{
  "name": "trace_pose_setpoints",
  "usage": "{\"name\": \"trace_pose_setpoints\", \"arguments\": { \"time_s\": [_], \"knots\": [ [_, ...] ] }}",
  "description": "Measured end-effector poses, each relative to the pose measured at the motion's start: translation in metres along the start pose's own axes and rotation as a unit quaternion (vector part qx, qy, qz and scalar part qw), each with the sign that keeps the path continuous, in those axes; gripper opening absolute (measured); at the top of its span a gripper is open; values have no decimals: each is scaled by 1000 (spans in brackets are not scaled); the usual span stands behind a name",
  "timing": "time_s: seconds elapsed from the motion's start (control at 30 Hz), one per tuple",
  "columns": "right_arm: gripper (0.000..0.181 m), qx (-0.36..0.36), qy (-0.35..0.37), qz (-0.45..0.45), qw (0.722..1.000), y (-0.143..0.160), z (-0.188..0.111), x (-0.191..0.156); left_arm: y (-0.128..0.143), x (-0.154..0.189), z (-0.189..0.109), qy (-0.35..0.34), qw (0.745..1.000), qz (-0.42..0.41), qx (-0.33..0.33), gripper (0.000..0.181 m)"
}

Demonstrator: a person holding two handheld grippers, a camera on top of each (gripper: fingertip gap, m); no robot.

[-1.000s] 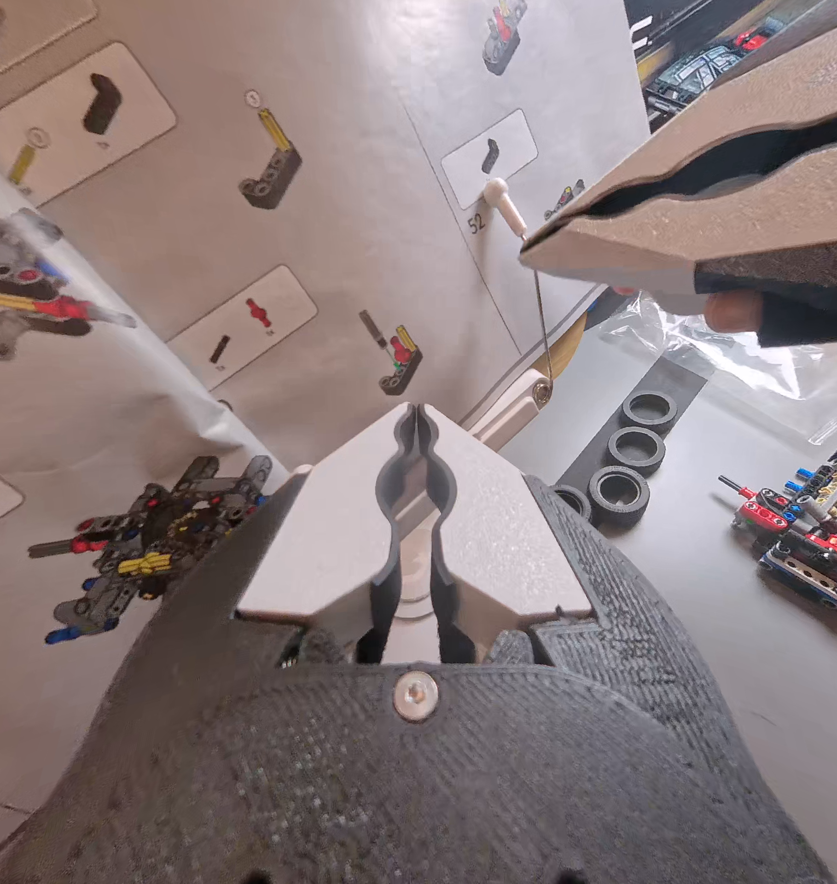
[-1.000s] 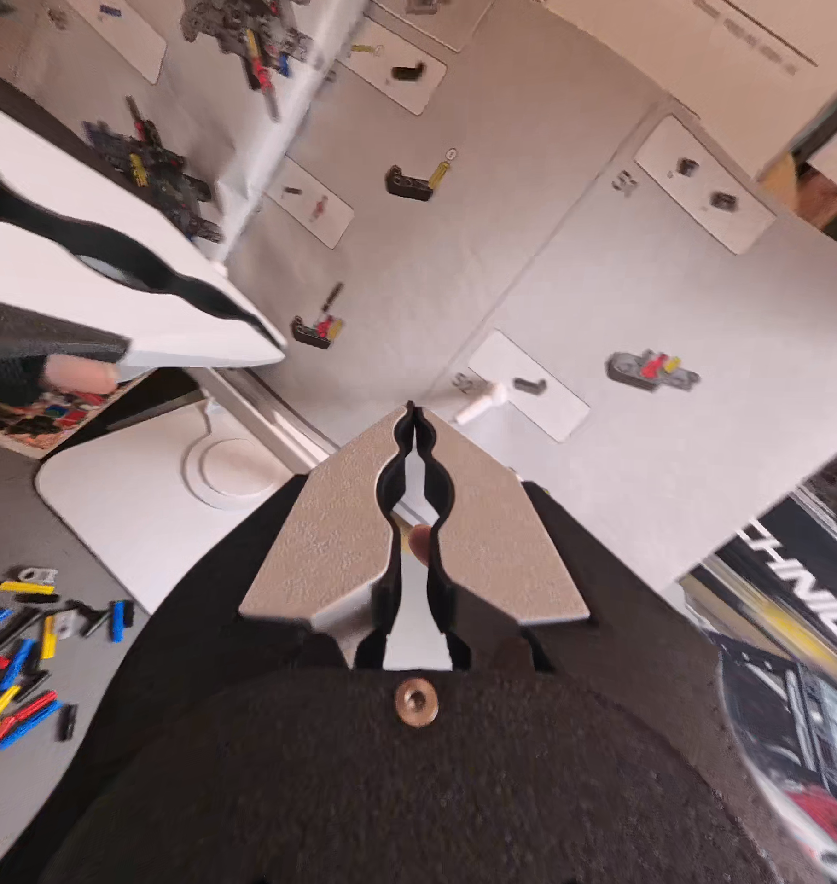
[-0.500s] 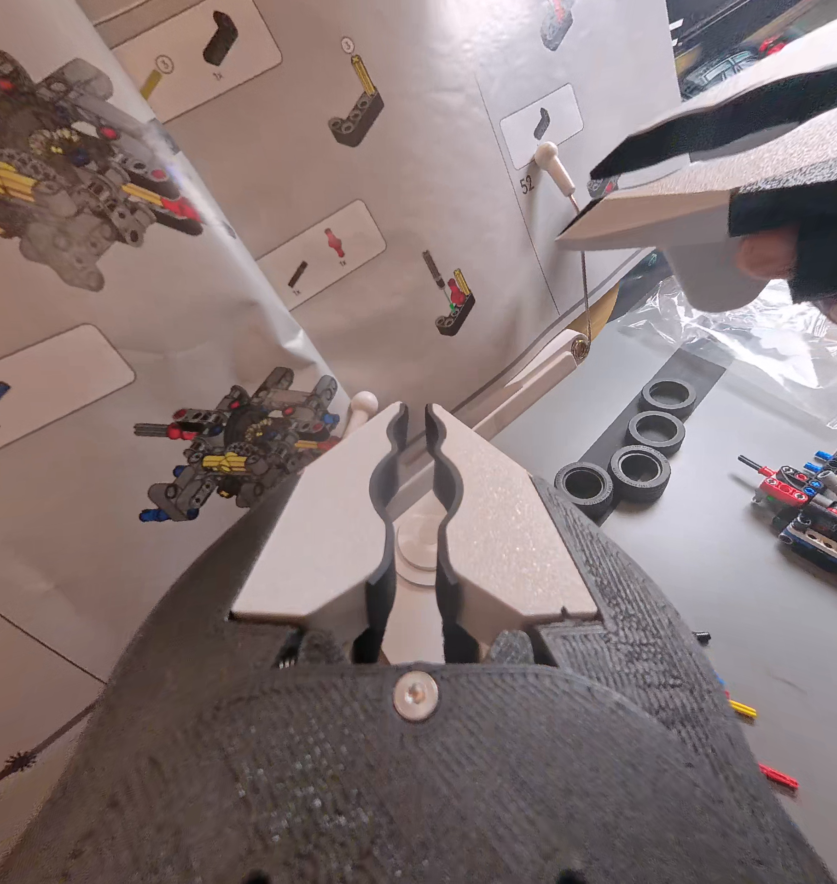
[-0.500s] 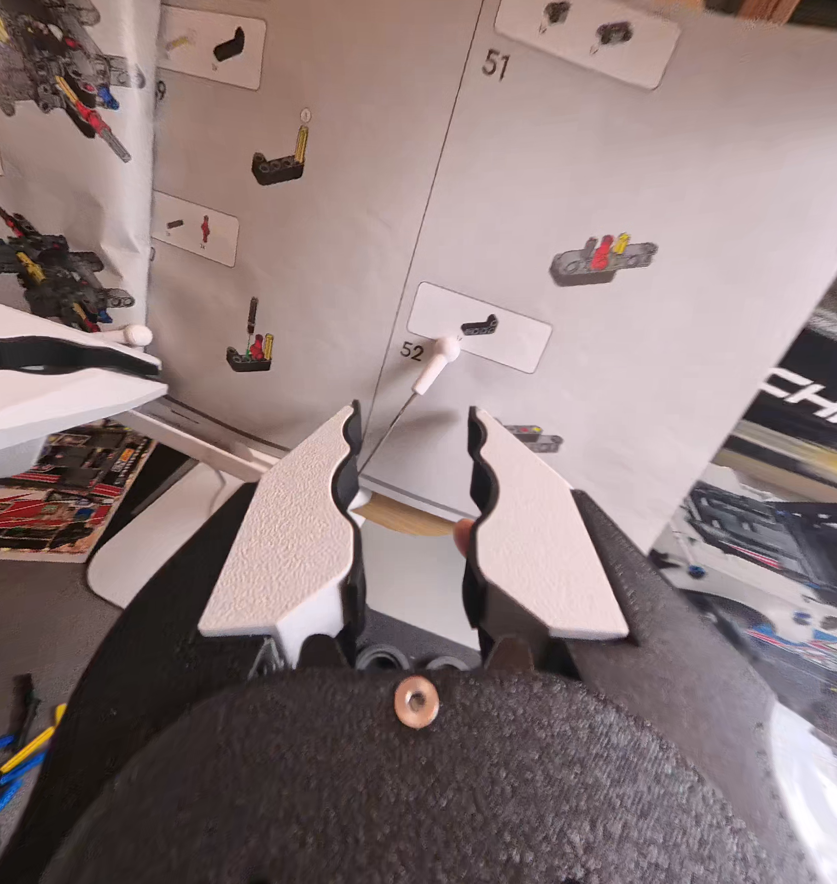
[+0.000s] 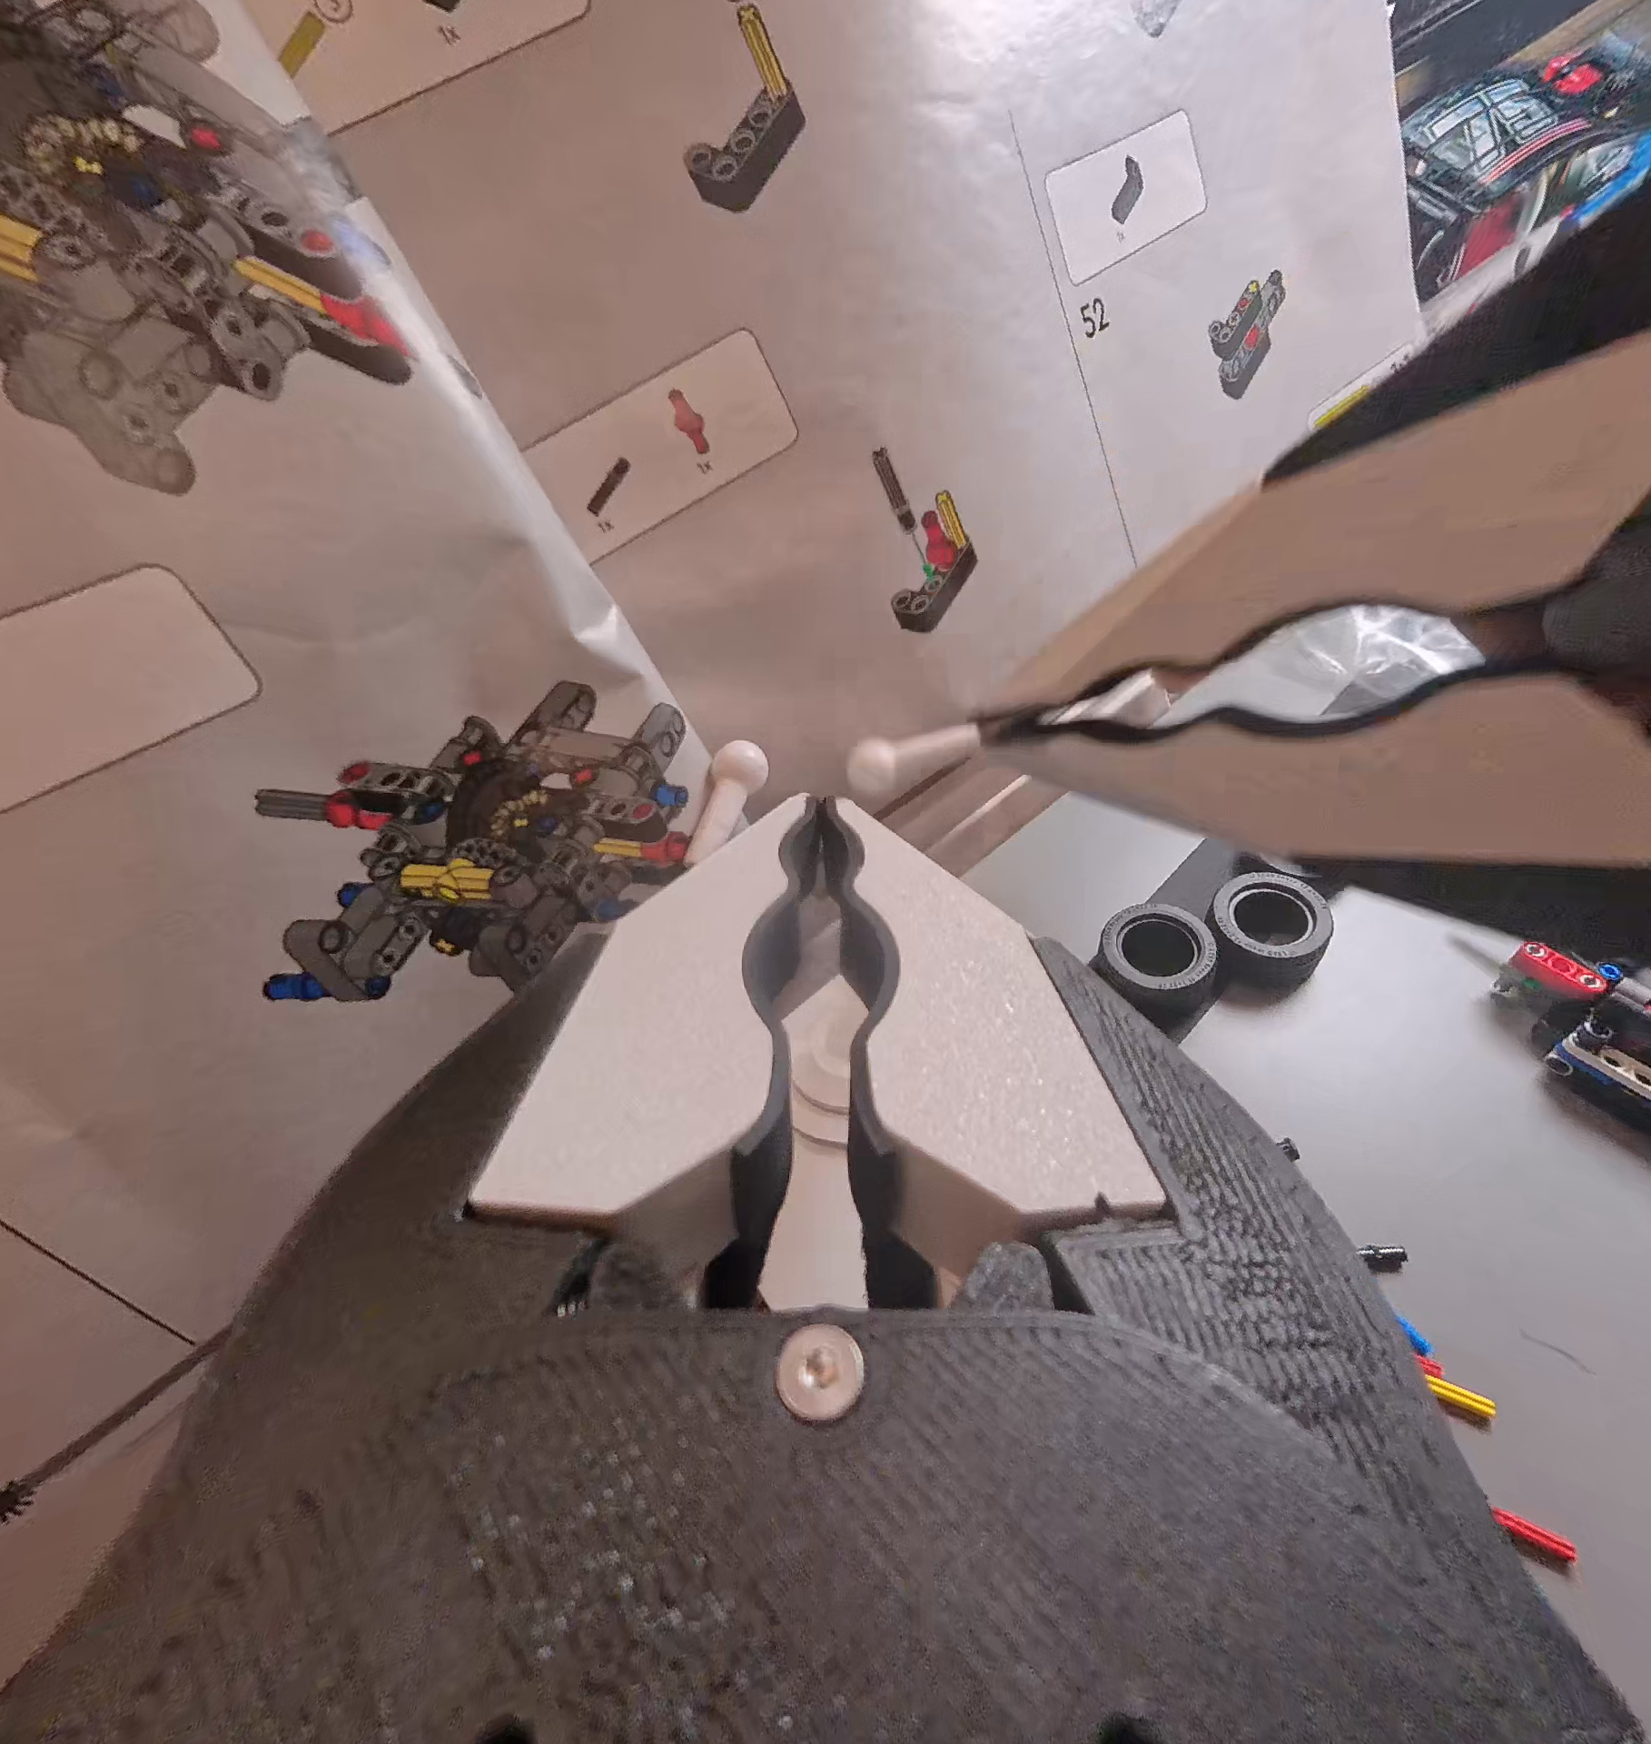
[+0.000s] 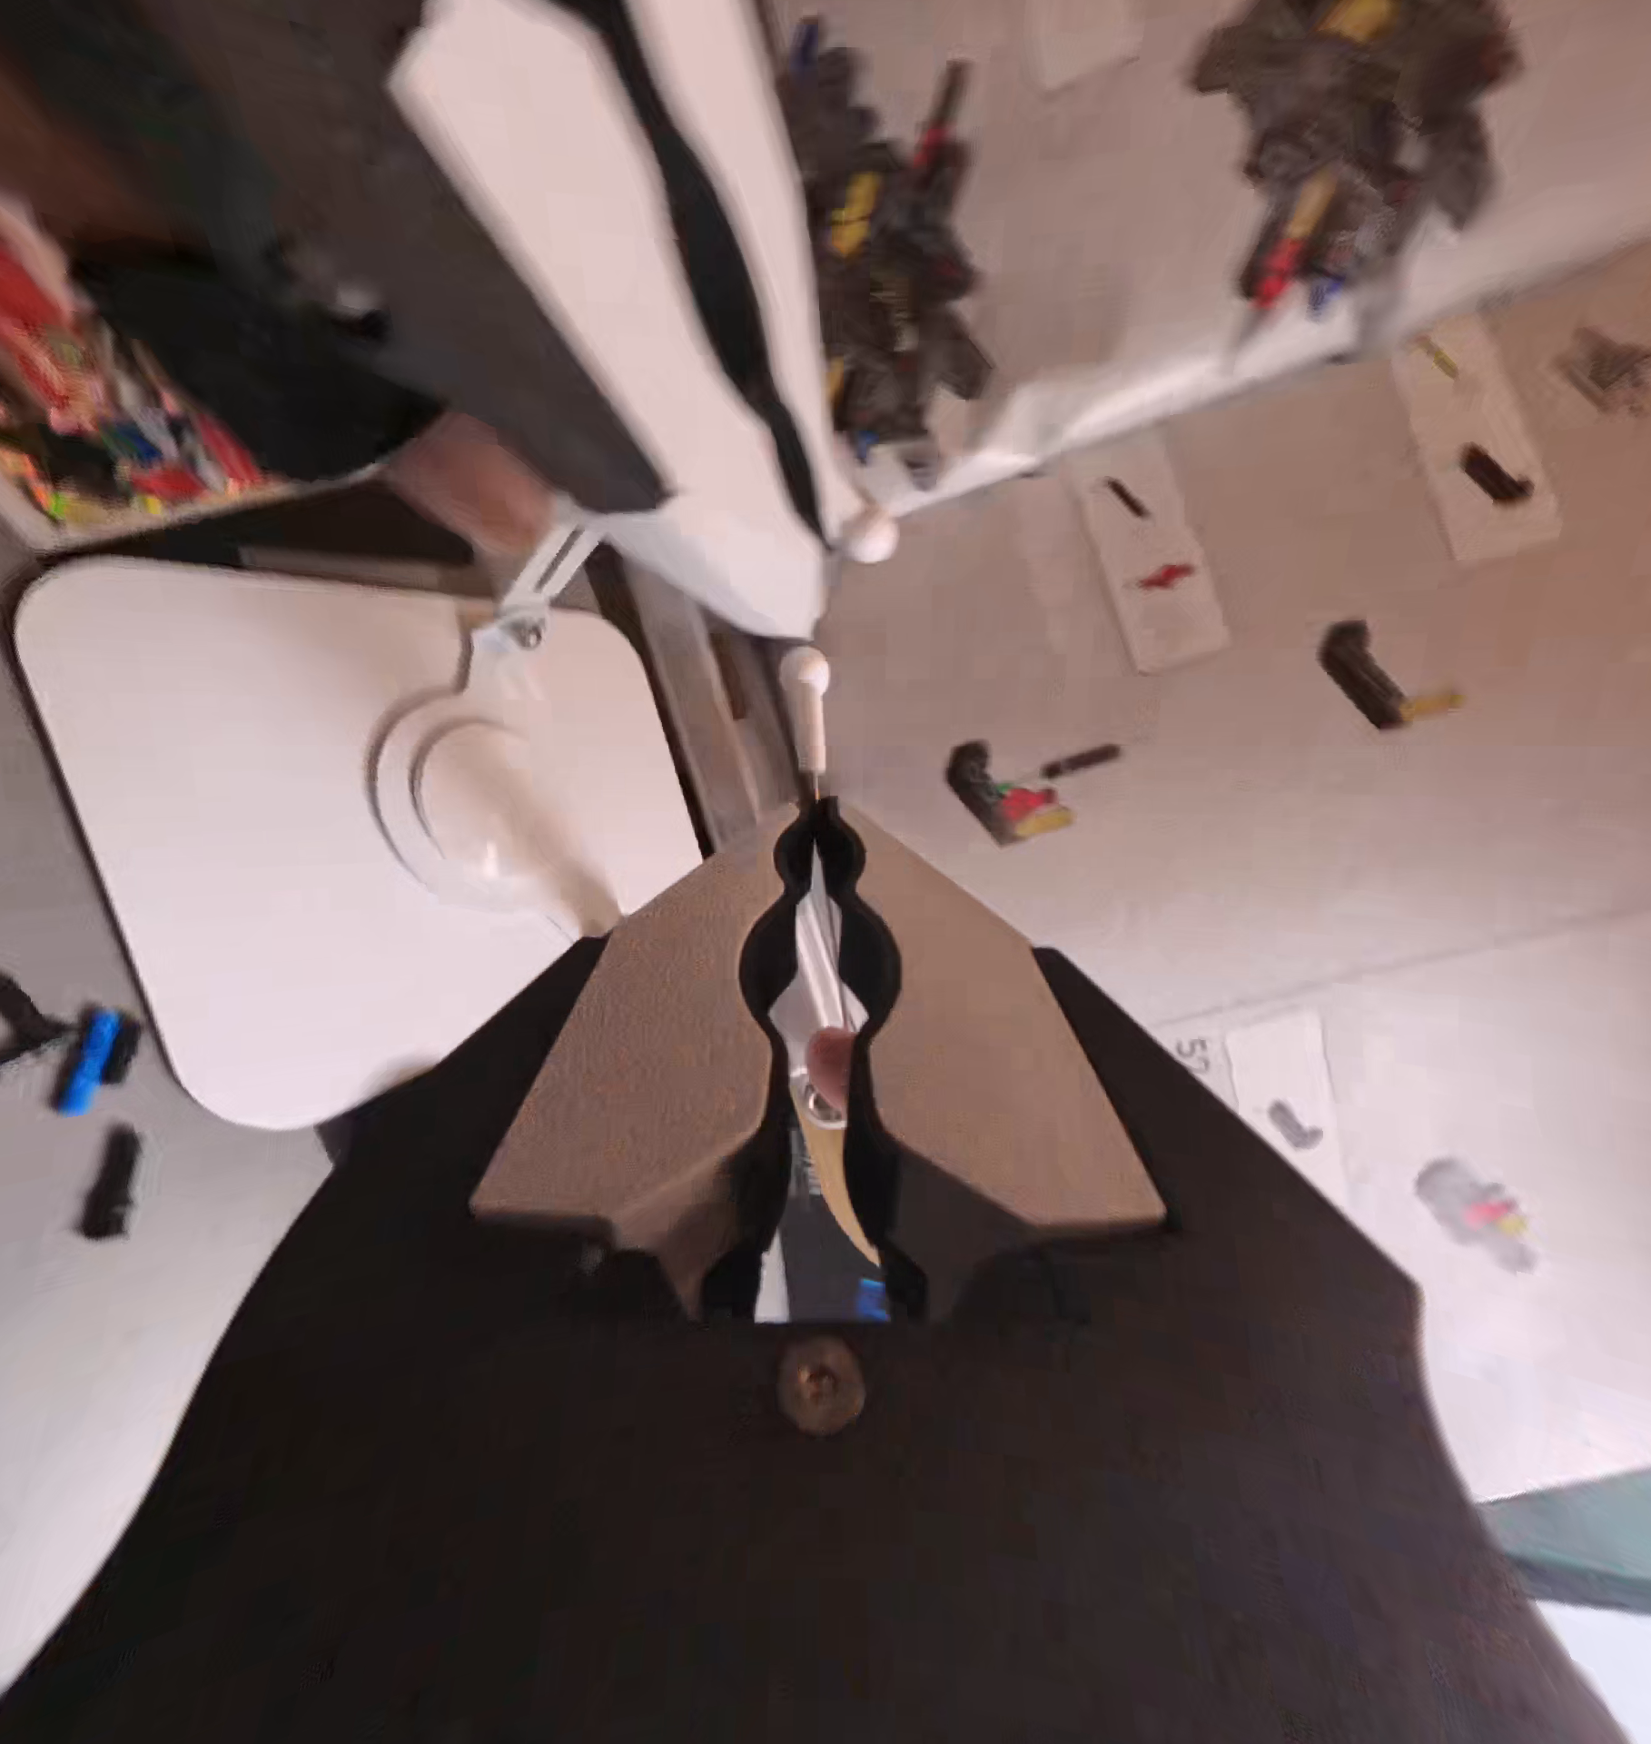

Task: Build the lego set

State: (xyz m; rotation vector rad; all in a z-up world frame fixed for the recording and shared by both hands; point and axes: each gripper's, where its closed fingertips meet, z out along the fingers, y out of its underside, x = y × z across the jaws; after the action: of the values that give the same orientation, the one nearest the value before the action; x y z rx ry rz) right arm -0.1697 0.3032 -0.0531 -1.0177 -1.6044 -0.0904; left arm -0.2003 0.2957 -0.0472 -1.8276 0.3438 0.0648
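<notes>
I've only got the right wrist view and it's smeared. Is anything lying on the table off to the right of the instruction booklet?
Observer: Yes. The left wrist view shows two black tyres side by side on the table, close to the booklet's lower edge.
Operator: And where's the build itself?
Observer: A partly built model in red, blue and black lies on the table farther right, cut off by the frame's edge.
</notes>
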Motion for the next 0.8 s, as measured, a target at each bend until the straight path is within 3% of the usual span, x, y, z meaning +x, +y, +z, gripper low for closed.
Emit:
{"name": "trace_pose_setpoints", "arguments": {
  "time_s": [0.07, 0.1, 0.4, 0.7, 0.8],
  "knots": [
    [0, -13, 37, -100, 994, 0, 2, -1, 2, -2, -2, 4, 1000, -15, -2, 0],
    [0, -16, 34, -101, 994, 1, 1, -2, 3, -2, -3, 8, 1000, -20, 0, 0],
    [0, -12, 16, 1, 1000, 1, 0, 4, 2, -6, -11, 0, 1000, -18, 3, 0],
    [0, -33, 20, 15, 999, 3, 1, 4, -7, 0, -34, 8, 999, -14, 35, 1],
    [12, -30, 21, 26, 999, 2, -5, 4, -10, 5, -47, 11, 998, -20, 56, 8]
  ]
}}
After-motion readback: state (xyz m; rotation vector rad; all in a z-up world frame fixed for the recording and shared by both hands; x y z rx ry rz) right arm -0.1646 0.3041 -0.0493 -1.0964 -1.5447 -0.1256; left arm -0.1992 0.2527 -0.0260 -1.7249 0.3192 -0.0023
